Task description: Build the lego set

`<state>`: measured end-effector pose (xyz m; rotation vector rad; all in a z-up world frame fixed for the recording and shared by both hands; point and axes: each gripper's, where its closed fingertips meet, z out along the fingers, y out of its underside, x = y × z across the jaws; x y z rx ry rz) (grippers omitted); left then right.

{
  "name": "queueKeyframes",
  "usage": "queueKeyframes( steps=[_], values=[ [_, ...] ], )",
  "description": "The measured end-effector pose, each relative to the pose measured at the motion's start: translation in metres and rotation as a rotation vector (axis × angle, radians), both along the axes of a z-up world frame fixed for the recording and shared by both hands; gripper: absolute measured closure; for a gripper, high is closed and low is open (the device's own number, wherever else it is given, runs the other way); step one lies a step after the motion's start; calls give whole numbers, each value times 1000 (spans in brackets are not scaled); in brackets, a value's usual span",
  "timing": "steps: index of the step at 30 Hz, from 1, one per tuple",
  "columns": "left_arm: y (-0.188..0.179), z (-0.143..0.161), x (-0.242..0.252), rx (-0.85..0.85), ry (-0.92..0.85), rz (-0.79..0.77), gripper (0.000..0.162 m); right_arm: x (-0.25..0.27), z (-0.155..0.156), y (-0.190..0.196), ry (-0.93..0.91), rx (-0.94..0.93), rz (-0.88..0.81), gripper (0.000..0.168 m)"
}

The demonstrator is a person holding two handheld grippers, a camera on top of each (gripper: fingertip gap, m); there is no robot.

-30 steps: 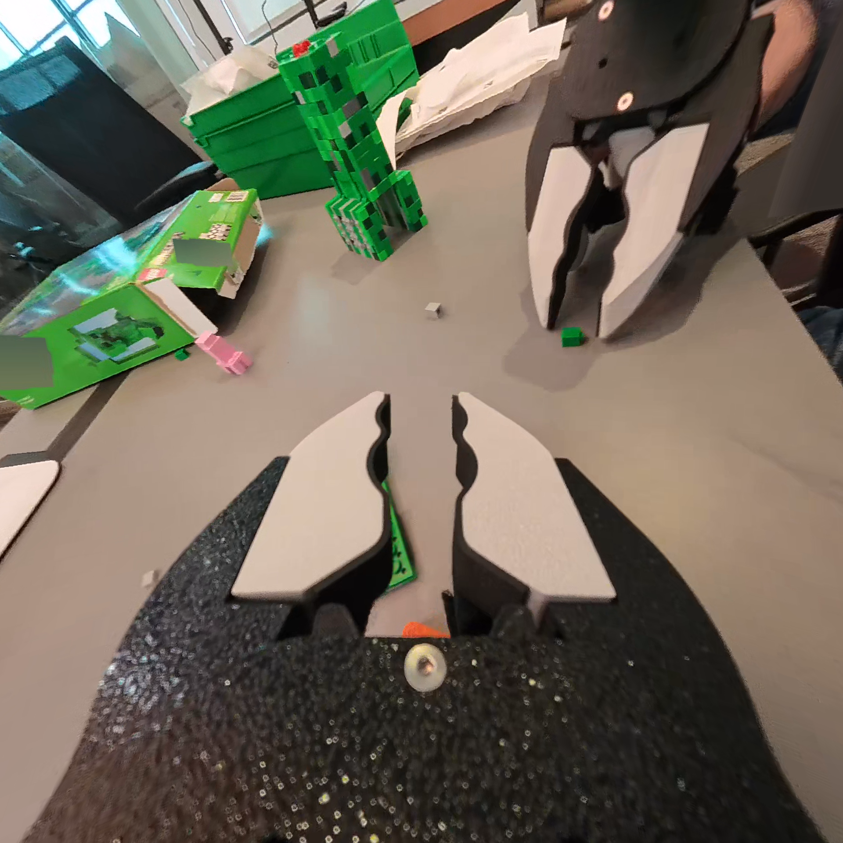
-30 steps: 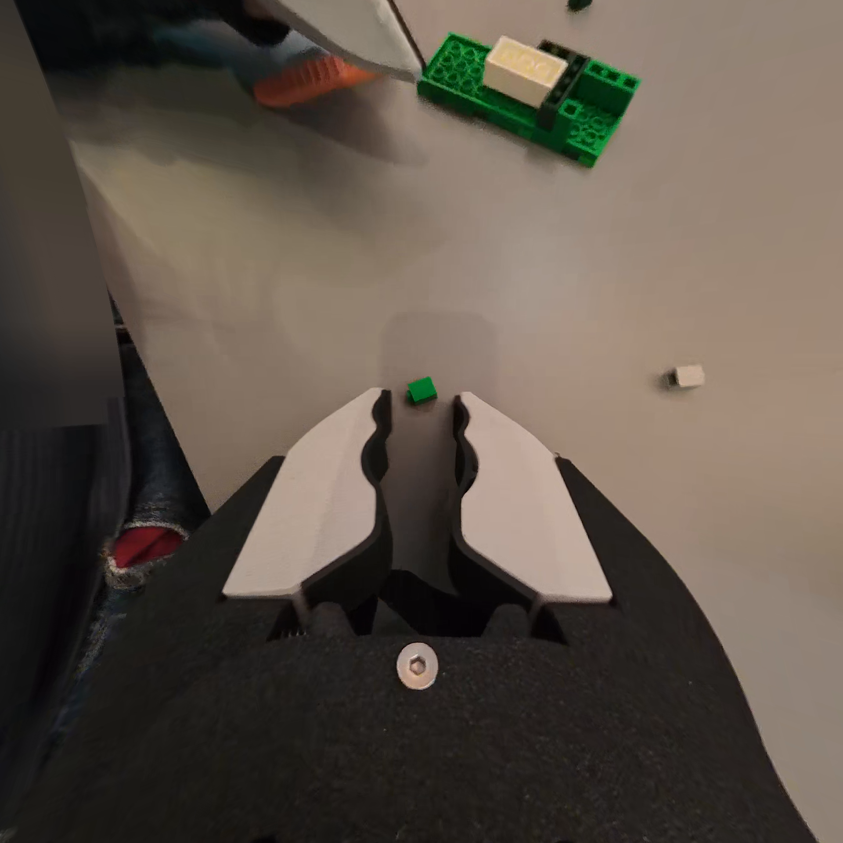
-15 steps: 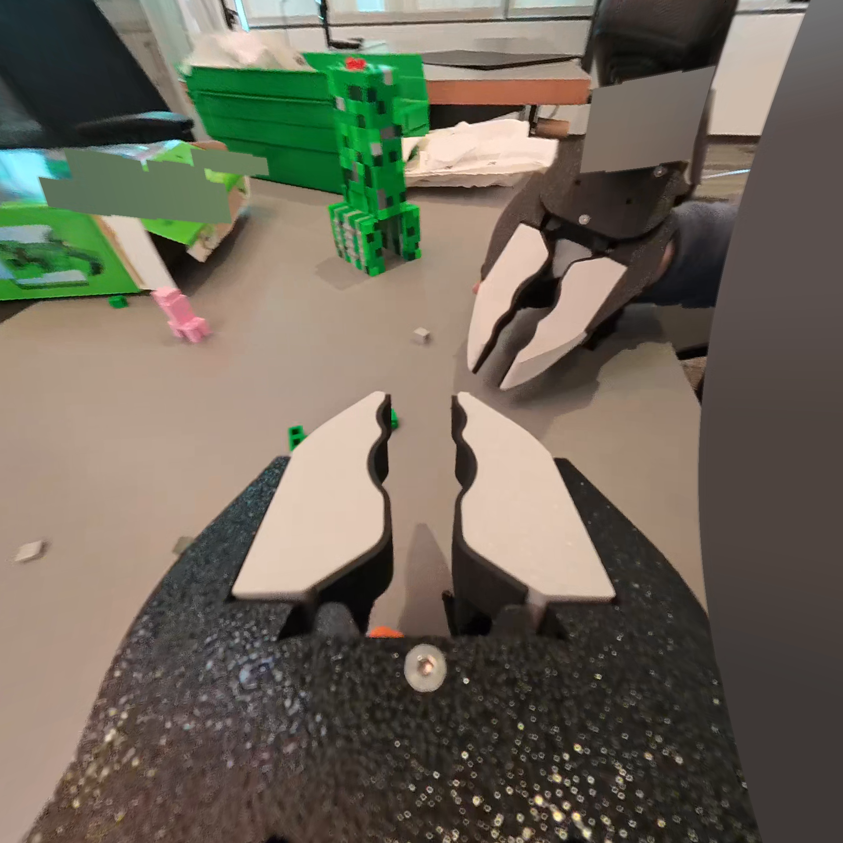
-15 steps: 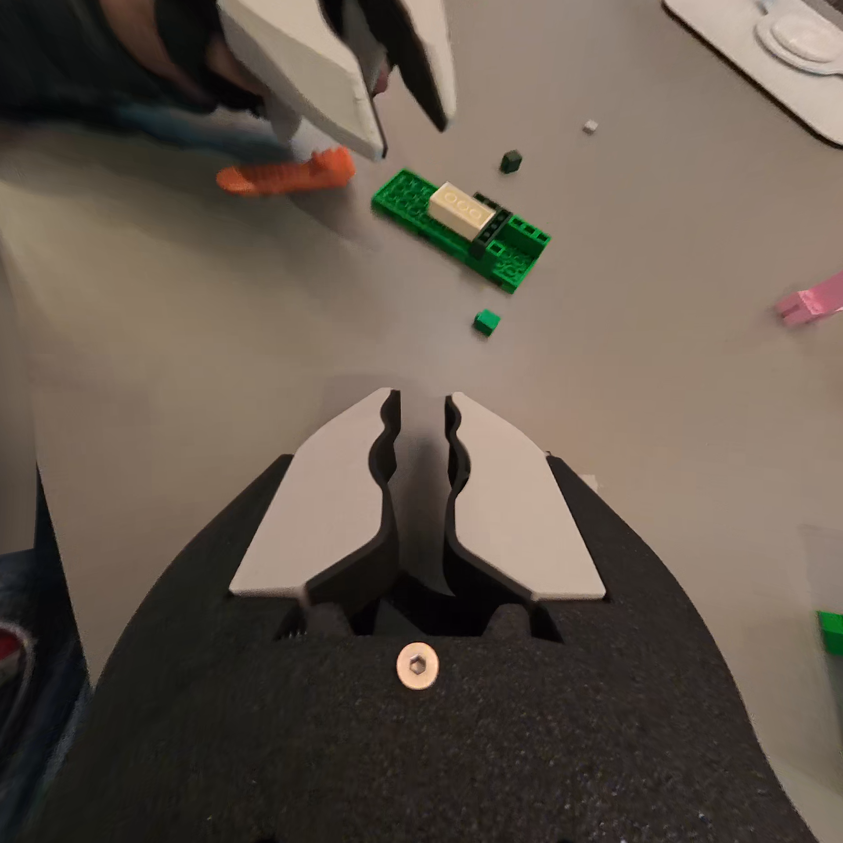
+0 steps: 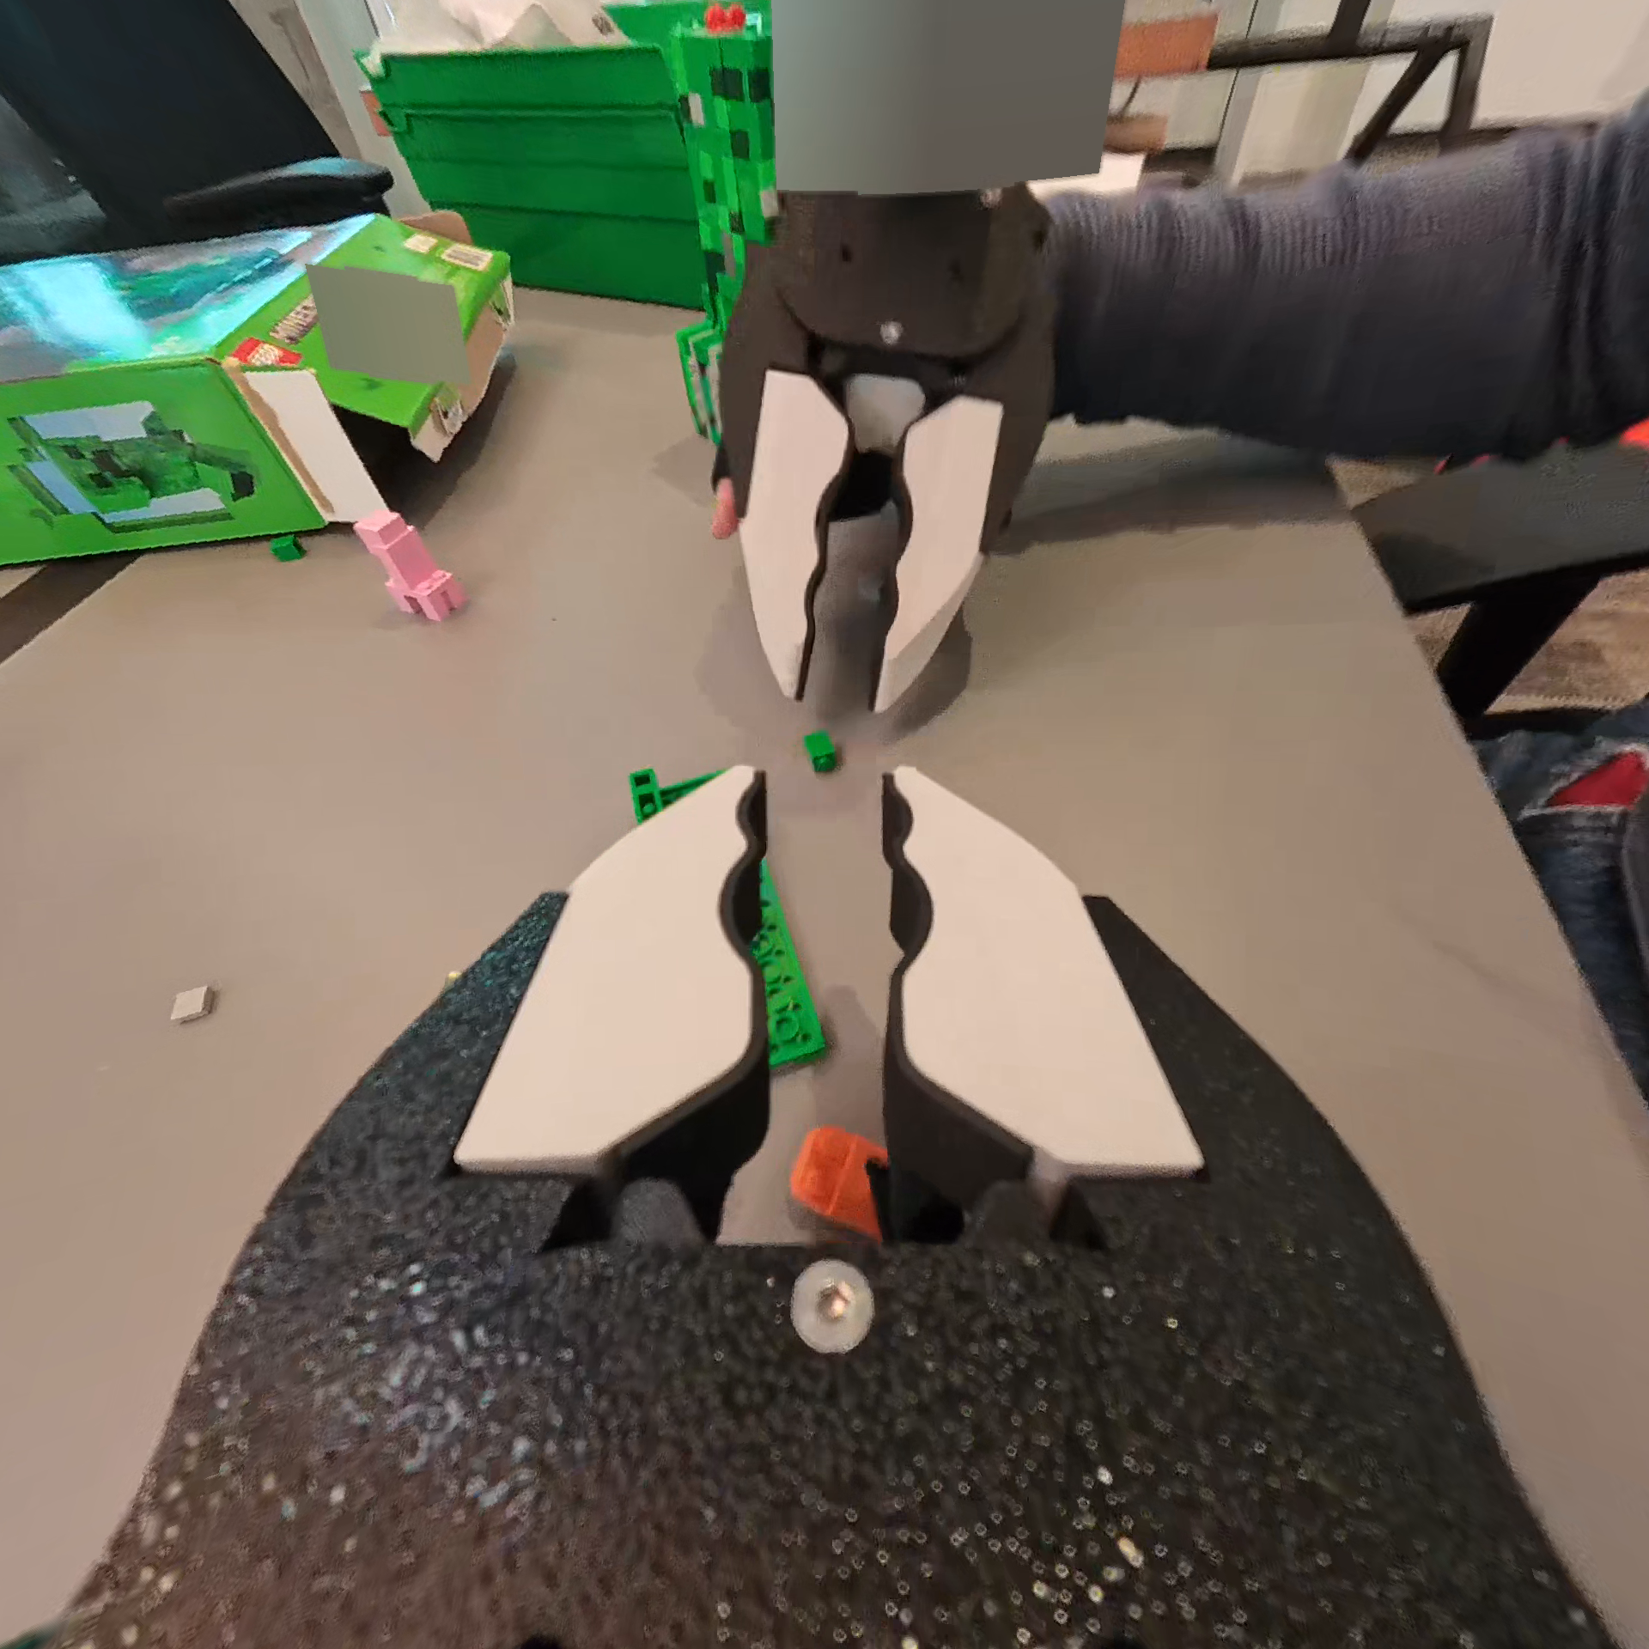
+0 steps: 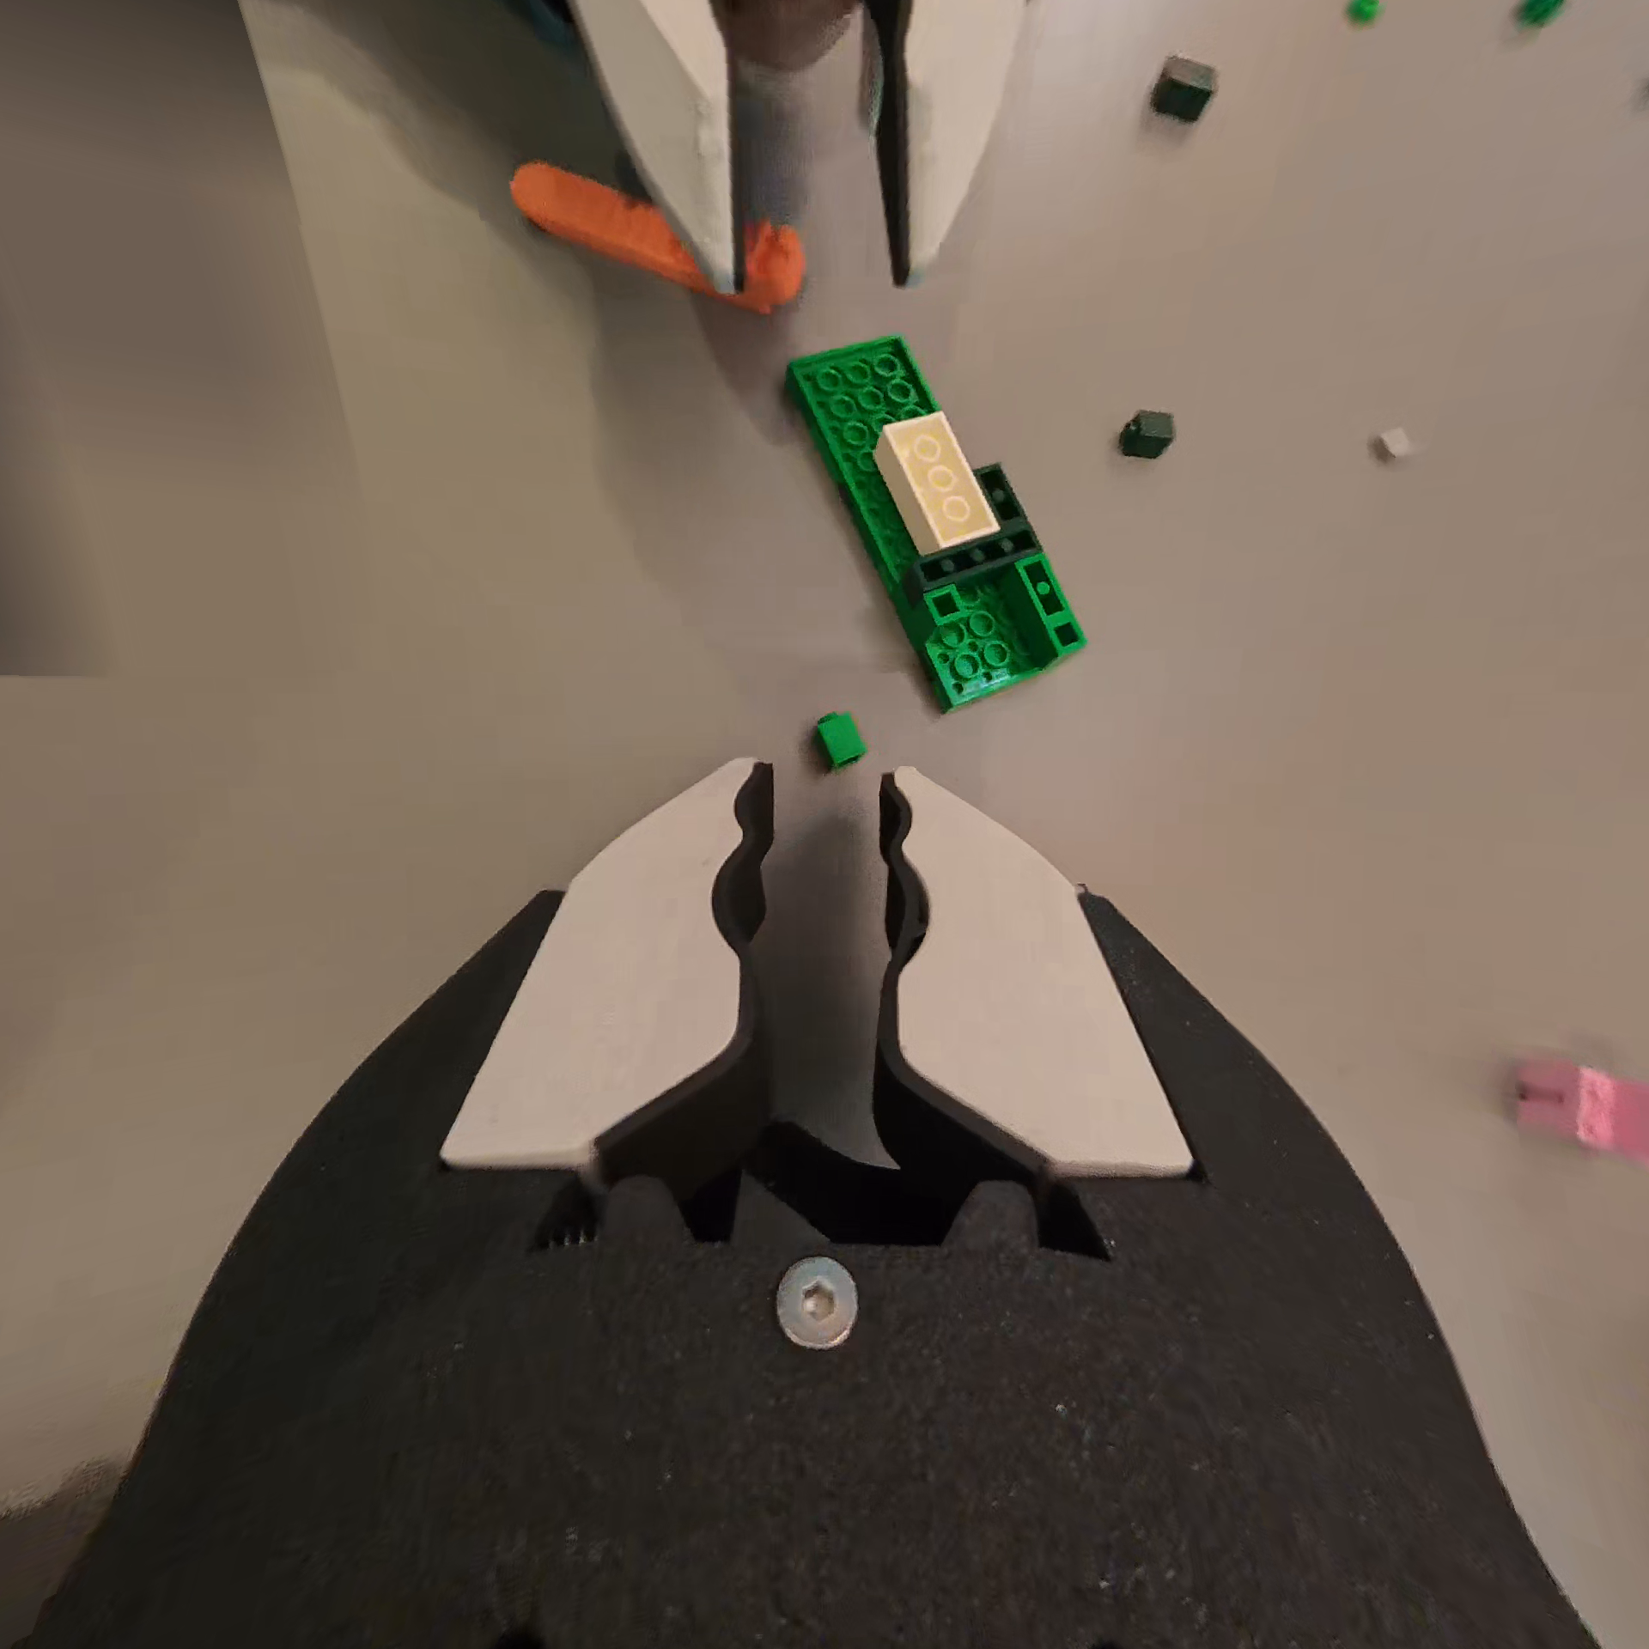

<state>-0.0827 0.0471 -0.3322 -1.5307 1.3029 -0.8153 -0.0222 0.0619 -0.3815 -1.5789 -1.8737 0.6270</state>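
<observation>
Matt grey surface [image 6: 357,625]; glossy green plastic plate [image 6: 857,419]; pale matt fingers [image 6: 625,981] on rough black foam-like, possibly printed, body; shiny metal screw [image 6: 816,1312].

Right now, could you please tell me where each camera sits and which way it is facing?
Left wrist view: rides on the left tongs, looking across the grey table toward the green box; the open right tongs and a dark sleeve face it.
Right wrist view: rides on the right tongs, looking steeply down at the table; the left tongs enter from the top.
Shared: the small green brick between both tips, the green plate assembly, the orange separator tool and the pink figure.
</observation>
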Motion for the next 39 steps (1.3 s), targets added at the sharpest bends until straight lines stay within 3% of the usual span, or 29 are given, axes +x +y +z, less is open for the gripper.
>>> queueKeyframes(
  steps=[1,7,12,17,18,21,28,34,39],
  values=[
    [2,-3,-2,14,31,12,136,-1,-2,1,-15,-16,24,146],
    [17,-27,-19,-21,248,124,115,-6,-11,2,-55,-65,120,148],
    [26,-46,-24,-124,335,180,98,-9,-12,5,-40,-69,111,166],
    [27,-59,-26,-175,445,183,108,-7,-10,12,-23,-39,40,167],
    [26,-60,-26,-175,464,179,111,-7,-9,10,-16,-49,34,166],
    [20,-60,-23,-192,496,145,128,-6,-3,10,16,-77,14,142],
    [21,-58,-21,-131,466,99,129,-26,5,17,62,-111,18,100],
    [15,-48,-18,-157,372,34,129,-44,2,18,-19,-16,80,95],
    [14,-42,-19,-201,301,10,129,-50,-8,16,-139,37,122,104]
  ],
)
